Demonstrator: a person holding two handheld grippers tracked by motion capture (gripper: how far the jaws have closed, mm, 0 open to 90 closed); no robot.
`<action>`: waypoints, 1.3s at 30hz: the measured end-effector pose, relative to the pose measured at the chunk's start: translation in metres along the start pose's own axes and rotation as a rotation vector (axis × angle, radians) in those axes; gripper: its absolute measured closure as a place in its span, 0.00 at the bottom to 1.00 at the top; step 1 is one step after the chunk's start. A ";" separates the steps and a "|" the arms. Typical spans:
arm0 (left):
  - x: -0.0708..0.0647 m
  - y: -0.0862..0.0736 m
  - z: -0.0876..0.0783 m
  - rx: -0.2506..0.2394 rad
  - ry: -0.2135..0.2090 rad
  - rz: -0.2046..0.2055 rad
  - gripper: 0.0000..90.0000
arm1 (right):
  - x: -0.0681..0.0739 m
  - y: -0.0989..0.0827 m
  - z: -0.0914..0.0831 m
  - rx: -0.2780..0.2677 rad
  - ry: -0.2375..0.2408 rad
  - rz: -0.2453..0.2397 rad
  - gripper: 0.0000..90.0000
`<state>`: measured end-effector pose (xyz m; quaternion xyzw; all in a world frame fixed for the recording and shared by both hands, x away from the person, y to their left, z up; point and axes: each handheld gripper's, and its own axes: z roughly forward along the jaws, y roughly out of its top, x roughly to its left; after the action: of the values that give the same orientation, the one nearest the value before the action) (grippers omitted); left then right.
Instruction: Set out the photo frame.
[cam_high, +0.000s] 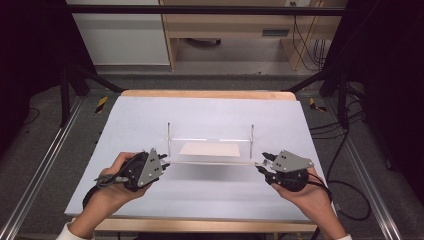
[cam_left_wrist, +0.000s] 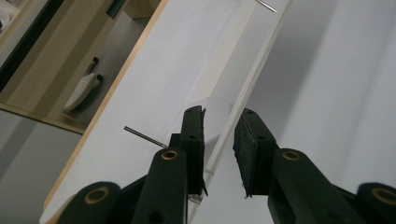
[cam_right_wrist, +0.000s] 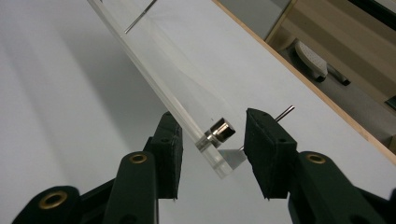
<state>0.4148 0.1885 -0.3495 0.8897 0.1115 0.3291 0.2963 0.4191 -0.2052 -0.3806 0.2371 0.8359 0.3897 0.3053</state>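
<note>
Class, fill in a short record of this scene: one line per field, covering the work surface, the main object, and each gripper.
Surface: white table top with a wooden edge
Main object: clear acrylic frame with thin metal rods, a pale sheet under it
Frame position: near edge lifted off the table, between the two grippers
Left gripper: at the frame's left end, acrylic edge between its jaws
Right gripper: at the frame's right end, jaws either side of the acrylic corner and its small metal stud, gaps visible
Hands: one holds each gripper
</note>
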 end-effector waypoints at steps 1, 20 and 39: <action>0.001 0.000 0.000 0.001 -0.001 0.000 0.81 | -0.001 0.000 0.001 0.000 -0.002 -0.002 0.66; 0.026 0.011 0.001 0.006 -0.031 -0.031 0.81 | -0.018 0.012 0.004 -0.015 0.006 0.032 0.69; 0.074 0.030 0.008 0.004 -0.073 -0.048 0.79 | -0.050 0.029 0.015 -0.079 0.012 0.115 0.68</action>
<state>0.4767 0.1896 -0.2979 0.8988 0.1225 0.2888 0.3063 0.4688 -0.2127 -0.3490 0.2700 0.8069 0.4405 0.2863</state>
